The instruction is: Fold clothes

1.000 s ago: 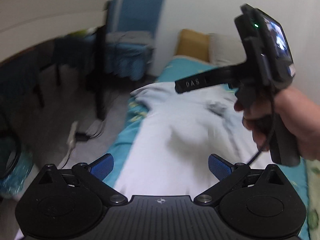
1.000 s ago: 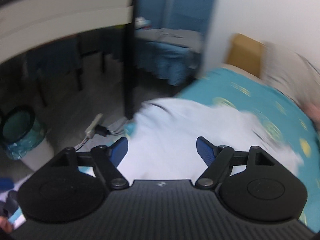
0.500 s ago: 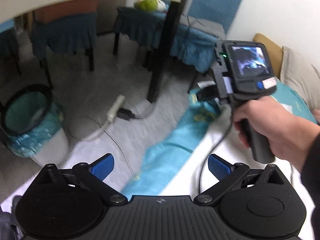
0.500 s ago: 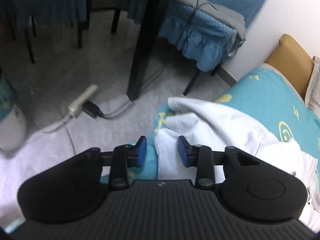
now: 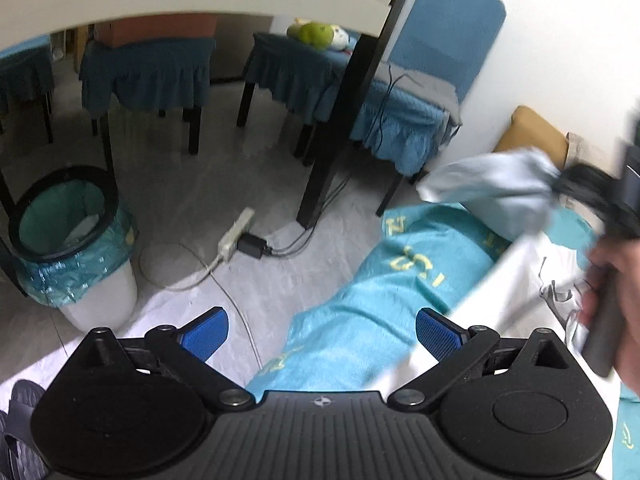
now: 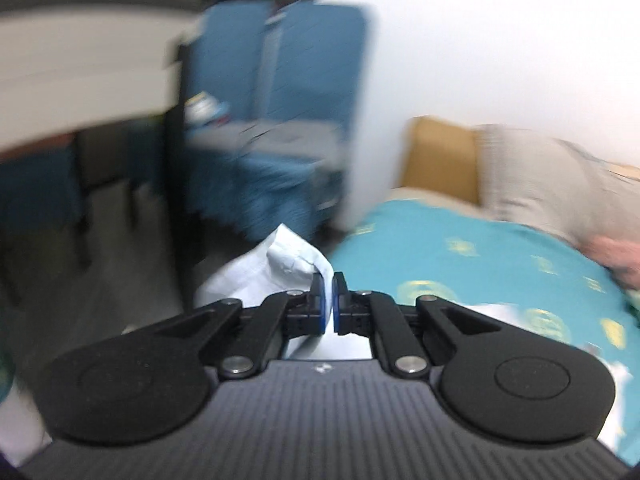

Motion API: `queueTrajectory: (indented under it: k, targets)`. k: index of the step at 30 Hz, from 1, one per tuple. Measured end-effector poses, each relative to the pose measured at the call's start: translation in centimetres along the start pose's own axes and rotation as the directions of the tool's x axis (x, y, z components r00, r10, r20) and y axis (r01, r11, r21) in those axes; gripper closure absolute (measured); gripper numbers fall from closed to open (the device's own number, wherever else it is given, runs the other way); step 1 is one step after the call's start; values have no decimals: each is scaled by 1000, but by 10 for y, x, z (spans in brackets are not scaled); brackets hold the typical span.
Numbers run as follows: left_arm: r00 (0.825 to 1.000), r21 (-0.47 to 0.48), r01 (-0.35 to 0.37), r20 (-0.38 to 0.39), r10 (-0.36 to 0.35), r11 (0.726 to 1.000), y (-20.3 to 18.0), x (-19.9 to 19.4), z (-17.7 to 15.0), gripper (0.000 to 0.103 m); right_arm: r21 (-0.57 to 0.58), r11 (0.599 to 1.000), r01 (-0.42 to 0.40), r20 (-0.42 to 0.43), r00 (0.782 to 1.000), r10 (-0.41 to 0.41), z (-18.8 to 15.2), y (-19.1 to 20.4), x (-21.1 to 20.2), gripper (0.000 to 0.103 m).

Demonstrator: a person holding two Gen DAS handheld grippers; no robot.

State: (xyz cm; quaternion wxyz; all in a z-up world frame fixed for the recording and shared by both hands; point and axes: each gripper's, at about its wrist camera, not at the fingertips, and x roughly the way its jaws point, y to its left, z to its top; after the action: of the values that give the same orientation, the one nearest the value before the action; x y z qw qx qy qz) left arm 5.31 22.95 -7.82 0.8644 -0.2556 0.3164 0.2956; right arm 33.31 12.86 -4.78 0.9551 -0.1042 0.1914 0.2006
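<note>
A white garment (image 5: 492, 184) lies on the teal bedspread (image 5: 400, 280), one corner lifted into the air. My right gripper (image 6: 329, 300) has its jaws closing tight on that corner, and the blue pads press a fold of the white garment (image 6: 280, 260) between them. In the left wrist view the right gripper (image 5: 568, 184) is a dark blur at the right edge, held by a hand (image 5: 616, 280). My left gripper (image 5: 320, 332) stands open over the bed's near edge, nothing between its blue pads. The garment's straight edge runs just past its right finger.
Left of the bed is grey floor with a white power strip (image 5: 236, 236) and cables, and a bin with a teal liner (image 5: 68, 232). A black table leg (image 5: 340, 128) and a blue chair (image 5: 432, 60) stand close by. A beige pillow (image 6: 552, 184) lies at the bed's head.
The right jaws went from wide open to shut on the garment's corner and raised it off the bed. The left gripper stayed open while its view swung over the floor and bed edge.
</note>
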Motion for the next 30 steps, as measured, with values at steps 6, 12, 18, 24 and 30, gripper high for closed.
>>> queueTrajectory:
  k: [6,12,18,24,30]
  targets:
    - [1000,59,10,29,-11,998,-12,-7,-3,2,180,969,170,-120,981,-150,-59,-91,-31,97]
    - [999,95,30,18,-32,995,-21,-9,-6,2,203,957,209,-221,962,-163,-125,-131,-61,92]
    - [999,108,37,-2,-37,993,-27,-4,-8,2,72,989,127,-66,990,-122,-119,-115,-83,27]
    - [1000,134,27,-3,-27,991,-32,0,-11,2,-180,982,-56,-64,997,45,-93,-62,-45,30]
    - [1000,147,13,-9,-12,989,-35,7,-12,2,-182,980,-79,-251,968,31,-90,-40,24,37]
